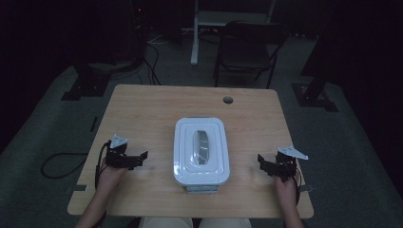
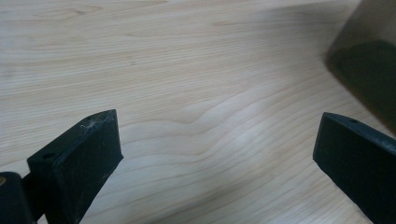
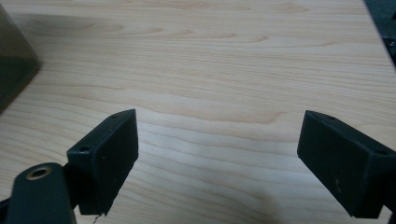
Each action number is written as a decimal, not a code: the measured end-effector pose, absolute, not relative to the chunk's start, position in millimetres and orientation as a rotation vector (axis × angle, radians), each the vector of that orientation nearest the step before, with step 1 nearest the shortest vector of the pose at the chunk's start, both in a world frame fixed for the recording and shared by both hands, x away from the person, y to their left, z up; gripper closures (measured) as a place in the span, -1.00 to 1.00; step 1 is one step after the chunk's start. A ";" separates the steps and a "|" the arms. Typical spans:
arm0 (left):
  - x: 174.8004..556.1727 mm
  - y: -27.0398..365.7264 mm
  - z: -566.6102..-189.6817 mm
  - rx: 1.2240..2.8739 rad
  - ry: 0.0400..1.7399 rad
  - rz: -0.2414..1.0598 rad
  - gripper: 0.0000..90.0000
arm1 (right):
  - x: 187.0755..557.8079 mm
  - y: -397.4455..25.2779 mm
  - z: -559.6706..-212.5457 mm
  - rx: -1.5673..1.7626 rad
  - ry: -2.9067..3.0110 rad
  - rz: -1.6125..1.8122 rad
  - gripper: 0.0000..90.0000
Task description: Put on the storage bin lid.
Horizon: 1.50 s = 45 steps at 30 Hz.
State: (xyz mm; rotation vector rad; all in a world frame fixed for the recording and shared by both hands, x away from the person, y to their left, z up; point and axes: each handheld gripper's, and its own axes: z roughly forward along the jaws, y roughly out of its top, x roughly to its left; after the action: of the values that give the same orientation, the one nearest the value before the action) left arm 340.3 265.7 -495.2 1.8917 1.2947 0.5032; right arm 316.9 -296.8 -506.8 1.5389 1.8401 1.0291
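From where I'm standing, the person is sitting at the near edge of a light wooden table, forearms coming in low on either side. On the left, the left gripper is resting just above the tabletop, its jaws standing wide apart and gripping nothing; in the left gripper view bare wood grain is showing between the two black jaws, and a dark corner of the box is sitting at the upper right.

In the middle of the table a white lidded container is lying flat, long side running away from the person, with a clear curved handle set into its lid. Its near end is sitting close to the person's edge of the table. Both grippers are staying well apart from it, one on each side, jaws pointing inward toward it.

On the right, the right gripper is hovering low near the table's right edge, its jaws also spread wide around nothing; the right gripper view is showing plain wood between them, with the container's shadowed wall at the far left.

Beyond the table, a dark folding chair is standing on the grey floor.
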 end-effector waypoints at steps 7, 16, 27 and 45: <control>335.4 282.2 -495.3 1.863 1.349 0.528 -0.96 | 310.5 -310.9 -508.3 1.576 1.811 0.996 -0.72; 326.6 296.3 -498.9 1.834 1.421 0.540 -0.96 | 301.7 -326.6 -515.1 1.613 1.791 0.958 -0.72; 317.6 312.1 -504.5 1.832 1.512 0.565 -0.96 | 291.6 -333.2 -521.8 1.660 1.756 0.886 -0.72; 300.7 332.6 -513.8 1.786 1.690 0.655 -0.99 | 295.9 -336.5 -528.1 1.725 1.783 0.775 -0.72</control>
State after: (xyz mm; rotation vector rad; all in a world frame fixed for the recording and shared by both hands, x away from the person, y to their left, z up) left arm 300.7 332.6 -513.8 1.7865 1.6896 0.6548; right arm 295.9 -336.5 -528.1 1.7253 1.7835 0.7748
